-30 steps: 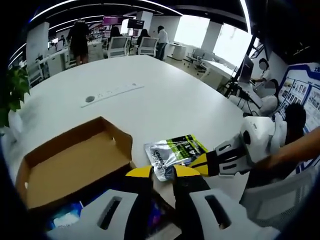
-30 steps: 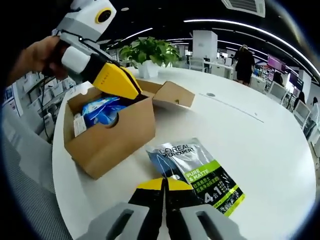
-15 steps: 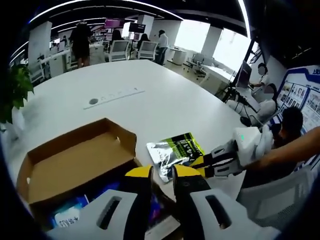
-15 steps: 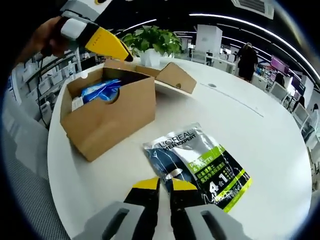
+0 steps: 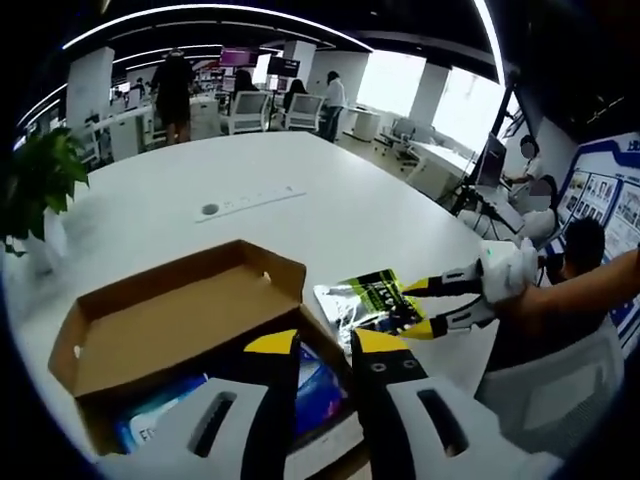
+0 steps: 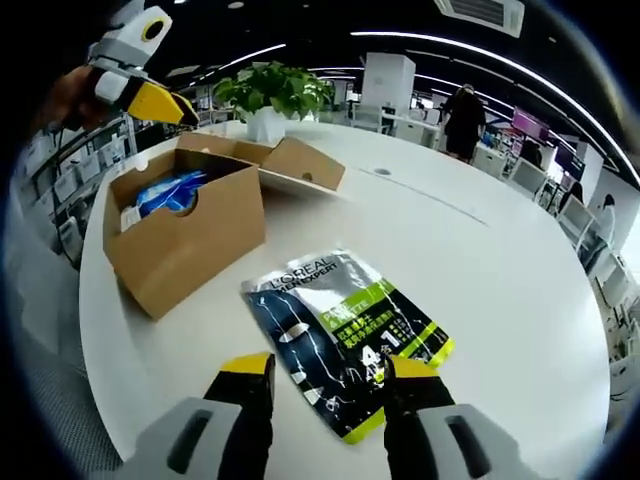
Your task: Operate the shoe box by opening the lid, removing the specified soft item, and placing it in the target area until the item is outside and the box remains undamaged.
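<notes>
While we are holding the right gripper (image 6: 328, 368) with its 2 jaws spread wide, the soft pouch (image 6: 342, 335) is lying flat on the white table (image 6: 520, 280) between and just ahead of them, outside the shoe box (image 6: 185, 235) and gripped by nothing. We are reading "L'OREAL MEN EXPERT" along the pouch's silver top, and a large "4" and "1" on its green band; the smaller print is too fine to read. Ahead and to the left of these jaws the box is standing open, its lid (image 6: 290, 163) folded back, with blue packets (image 6: 170, 192) inside. We are keeping the left gripper (image 5: 324, 345) over the box's open top, its 2 jaws a narrow gap apart and holding nothing, with the blue packets just below them. We are judging the main risk to be on this side: if these jaws dip or swing, they could catch the near cardboard wall and crease or drag the box. Any nudge from the right jaws could also slide the slick pouch toward the table edge.
</notes>
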Motion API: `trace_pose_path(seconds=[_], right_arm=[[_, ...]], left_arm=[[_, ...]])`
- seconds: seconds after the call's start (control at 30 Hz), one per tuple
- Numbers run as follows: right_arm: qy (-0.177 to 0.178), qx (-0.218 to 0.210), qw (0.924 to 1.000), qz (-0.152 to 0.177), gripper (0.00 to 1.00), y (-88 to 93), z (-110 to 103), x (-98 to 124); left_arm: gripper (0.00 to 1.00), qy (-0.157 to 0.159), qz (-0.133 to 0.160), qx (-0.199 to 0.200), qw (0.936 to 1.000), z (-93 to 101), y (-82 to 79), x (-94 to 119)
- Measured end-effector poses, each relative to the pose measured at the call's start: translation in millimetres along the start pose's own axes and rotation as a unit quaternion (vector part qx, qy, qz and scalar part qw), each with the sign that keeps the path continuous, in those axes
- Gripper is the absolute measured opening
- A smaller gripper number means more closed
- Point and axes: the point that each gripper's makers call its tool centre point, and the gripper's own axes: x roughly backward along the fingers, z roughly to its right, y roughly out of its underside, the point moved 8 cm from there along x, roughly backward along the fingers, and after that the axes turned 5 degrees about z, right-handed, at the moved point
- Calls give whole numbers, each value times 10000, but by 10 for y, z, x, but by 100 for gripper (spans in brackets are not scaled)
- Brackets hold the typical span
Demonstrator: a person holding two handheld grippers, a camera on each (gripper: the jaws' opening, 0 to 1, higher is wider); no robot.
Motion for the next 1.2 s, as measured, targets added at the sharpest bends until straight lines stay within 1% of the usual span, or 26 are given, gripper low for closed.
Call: trace_pose_path(seconds=[0.17, 0.33, 0.53, 0.67, 0.83, 0.97, 1.0, 1.2], right_arm=[[70, -165, 9997, -134, 53, 76, 86, -4], [126, -192, 9996, -188, 59, 137, 150, -16], [76, -269, 9993, -265, 61, 200, 219, -72], [-126, -240, 9994, -231, 62, 217, 225, -138], [-248, -153, 9995, -134, 63, 171, 258, -191], [-366, -46, 9993, -69, 63, 138, 273, -231], [-428, 38, 9991, -60, 62, 126, 278, -243], [-628, 248, 9977, -71, 60, 69, 336, -297]], left_arm=[[23, -126, 35, 41, 9999, -82, 62, 132], [25, -274, 92, 143, 9995, -174, 120, 275], [26, -469, 184, 233, 9985, -329, 214, 513], [26, -612, 237, 321, 9973, -429, 280, 676], [27, -760, 370, 430, 9955, -551, 331, 853], [26, -916, 366, 486, 9939, -640, 412, 970], [26, -953, 353, 509, 9935, -660, 441, 1003], [26, -1076, 354, 572, 9919, -717, 520, 1110]])
